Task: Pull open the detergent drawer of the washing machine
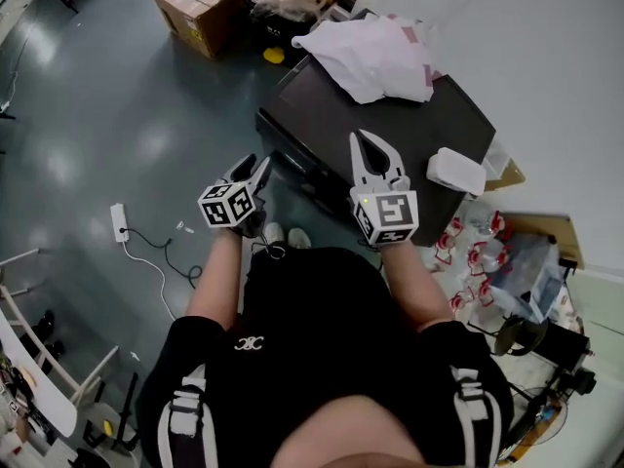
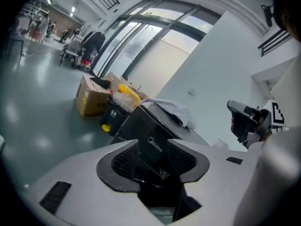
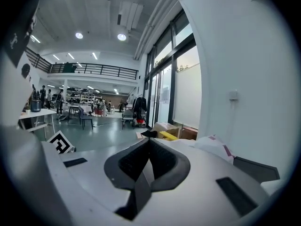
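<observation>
My left tongs (image 2: 153, 145) gape wide, empty. Their view catches the washing machine (image 2: 141, 121) badge (image 2: 155, 145) (head view can't). Right tongs (image 3: 149, 142) are closed, empty.

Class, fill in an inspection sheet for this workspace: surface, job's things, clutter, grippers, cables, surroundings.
Surface: glossy grey floor, reflecting lights.
Job's things: black washing machine; nothing seen pulled out of its front.
Clutter: crumpled white cloth and small white box on the machine's top; brown cardboard box beside it.
Grippers: left gripper open, empty, facing the machine's front; right gripper shut, empty.
Cables: white power strip with white cable on the floor.
Surroundings: white wall; open hall with a white table.
</observation>
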A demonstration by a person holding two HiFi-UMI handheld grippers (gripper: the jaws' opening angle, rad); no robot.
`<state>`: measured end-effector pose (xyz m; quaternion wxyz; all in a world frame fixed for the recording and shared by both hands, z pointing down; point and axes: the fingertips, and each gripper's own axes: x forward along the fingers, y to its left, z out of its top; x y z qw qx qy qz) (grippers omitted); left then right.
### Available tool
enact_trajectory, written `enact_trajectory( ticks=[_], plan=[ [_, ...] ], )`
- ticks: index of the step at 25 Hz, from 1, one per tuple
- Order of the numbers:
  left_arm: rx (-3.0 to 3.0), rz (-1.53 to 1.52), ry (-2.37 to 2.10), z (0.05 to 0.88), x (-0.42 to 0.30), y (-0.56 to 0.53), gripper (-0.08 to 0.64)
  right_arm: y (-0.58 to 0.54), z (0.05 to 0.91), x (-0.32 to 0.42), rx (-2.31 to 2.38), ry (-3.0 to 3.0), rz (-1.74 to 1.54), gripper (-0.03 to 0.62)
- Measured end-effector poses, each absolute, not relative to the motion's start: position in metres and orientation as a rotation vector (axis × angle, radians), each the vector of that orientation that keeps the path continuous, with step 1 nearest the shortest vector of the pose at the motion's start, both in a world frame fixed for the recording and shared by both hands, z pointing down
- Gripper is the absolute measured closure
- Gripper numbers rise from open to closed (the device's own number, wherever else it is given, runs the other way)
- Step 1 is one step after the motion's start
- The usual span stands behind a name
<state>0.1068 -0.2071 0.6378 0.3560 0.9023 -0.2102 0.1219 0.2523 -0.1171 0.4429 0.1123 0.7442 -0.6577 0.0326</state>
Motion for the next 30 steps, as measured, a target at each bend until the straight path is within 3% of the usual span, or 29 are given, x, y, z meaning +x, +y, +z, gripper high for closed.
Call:
enact_trajectory(
  ticks=[16, 30],
  plan=[
    [1.756, -0.121, -0.082, 0.706, 0.155, -0.213, 0.370, -0.107, 0.508, 0.258, 2.127, -1.874, 0.283, 0.591],
    [1.671, -0.392, 0.183, 0.698, 0.170, -0.237, 0.360, -0.104, 0.535, 0.245, 2.037, -1.951, 0.367, 0.591]
  ],
)
